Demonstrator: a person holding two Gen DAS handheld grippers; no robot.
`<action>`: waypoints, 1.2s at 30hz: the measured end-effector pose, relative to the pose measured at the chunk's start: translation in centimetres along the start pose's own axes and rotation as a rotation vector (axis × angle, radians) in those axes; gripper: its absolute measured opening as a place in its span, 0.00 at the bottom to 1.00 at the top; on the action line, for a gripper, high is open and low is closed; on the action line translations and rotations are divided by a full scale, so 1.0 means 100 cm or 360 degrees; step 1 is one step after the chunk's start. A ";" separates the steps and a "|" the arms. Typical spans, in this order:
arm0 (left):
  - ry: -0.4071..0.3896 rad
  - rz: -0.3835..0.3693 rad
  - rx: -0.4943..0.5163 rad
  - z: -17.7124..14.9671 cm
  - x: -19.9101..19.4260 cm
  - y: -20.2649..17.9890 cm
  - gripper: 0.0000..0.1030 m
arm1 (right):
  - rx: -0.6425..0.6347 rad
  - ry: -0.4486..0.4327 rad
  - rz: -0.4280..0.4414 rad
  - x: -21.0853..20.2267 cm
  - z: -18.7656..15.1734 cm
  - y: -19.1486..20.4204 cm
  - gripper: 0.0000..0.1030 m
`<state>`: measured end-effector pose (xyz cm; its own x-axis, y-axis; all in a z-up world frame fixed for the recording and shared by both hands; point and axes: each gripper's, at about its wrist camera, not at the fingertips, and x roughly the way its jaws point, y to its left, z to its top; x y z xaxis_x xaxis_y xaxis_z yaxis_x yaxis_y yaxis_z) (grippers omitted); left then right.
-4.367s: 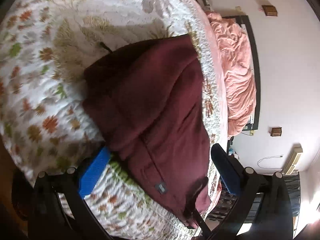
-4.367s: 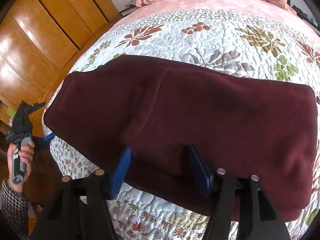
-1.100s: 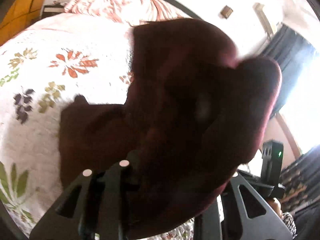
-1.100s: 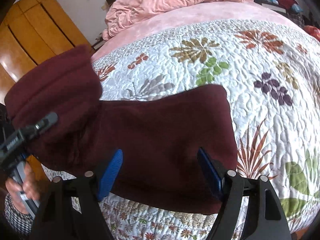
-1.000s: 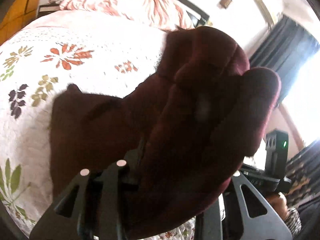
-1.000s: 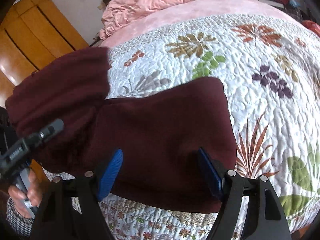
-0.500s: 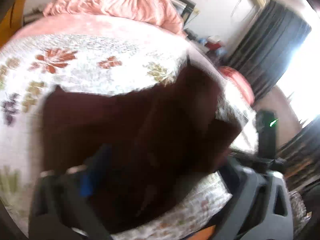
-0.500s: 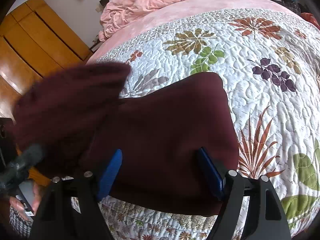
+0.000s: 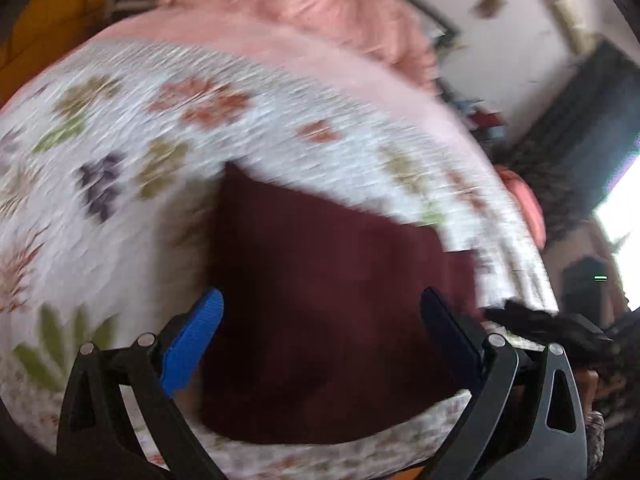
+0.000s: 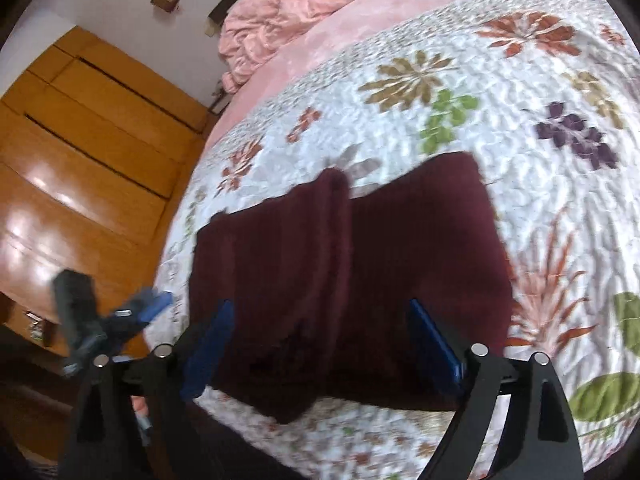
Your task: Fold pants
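The maroon pants (image 10: 352, 280) lie folded in a compact rectangle on the floral quilt (image 10: 520, 128) near the bed's front edge, with one layer lying over the left part. They also show in the blurred left wrist view (image 9: 332, 304). My left gripper (image 9: 320, 336) is open and empty just above the pants. My right gripper (image 10: 320, 340) is open and empty, with the pants' near edge between its blue pads. The left gripper also shows in the right wrist view (image 10: 120, 320), off the bed's left edge.
A crumpled pink blanket (image 10: 304, 4) lies at the head of the bed. Wooden wardrobe doors (image 10: 80, 152) stand to the left of the bed. Dark curtains (image 9: 580, 128) and a bright window are on the right in the left wrist view.
My left gripper carried the pants' end over the rest, opened and let it drop, then pulled back off the bed's left side. The right gripper stayed open and nearly still.
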<state>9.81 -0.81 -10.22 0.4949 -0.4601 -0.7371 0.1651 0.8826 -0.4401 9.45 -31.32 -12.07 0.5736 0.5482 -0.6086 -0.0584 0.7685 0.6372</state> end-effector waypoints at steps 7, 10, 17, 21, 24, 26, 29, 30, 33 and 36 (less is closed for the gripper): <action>0.0161 0.0003 -0.0140 -0.014 0.018 0.022 0.95 | 0.0052 0.0210 -0.0129 0.036 0.000 0.006 0.89; 0.0221 -0.0017 -0.0144 -0.018 0.025 0.022 0.95 | -0.0019 0.0234 -0.0146 0.049 -0.003 0.011 0.85; 0.0228 -0.0072 -0.0222 -0.023 0.025 0.035 0.95 | 0.0078 0.0328 0.0161 0.086 -0.004 0.013 0.48; 0.0225 -0.0041 -0.0229 -0.025 0.019 0.038 0.95 | 0.0033 0.0286 0.0252 0.076 -0.004 0.015 0.24; 0.0220 -0.0036 -0.0245 -0.024 0.016 0.038 0.95 | -0.0090 0.0240 0.0233 0.059 -0.003 0.033 0.22; 0.0209 -0.0039 -0.0236 -0.023 0.013 0.034 0.95 | -0.0134 0.0200 0.0228 0.049 0.006 0.047 0.22; 0.0186 -0.0039 -0.0187 -0.019 0.008 0.024 0.95 | -0.0232 0.0109 0.0213 0.021 0.013 0.065 0.22; 0.0177 -0.0039 -0.0167 -0.019 0.006 0.019 0.95 | -0.0255 0.0081 0.0205 0.011 0.016 0.068 0.22; 0.0164 -0.0055 -0.0142 -0.016 0.004 0.009 0.95 | -0.0286 0.0021 0.0171 -0.015 0.027 0.071 0.22; 0.0172 -0.0077 -0.0110 -0.016 0.005 -0.003 0.95 | -0.0293 -0.0006 0.0121 -0.034 0.033 0.063 0.21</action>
<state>8.63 -1.47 -11.27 0.3926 -0.5128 -0.7635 0.1255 0.8523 -0.5078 9.78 -29.46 -4.45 0.5650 0.6060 -0.5600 -0.2501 0.7725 0.5837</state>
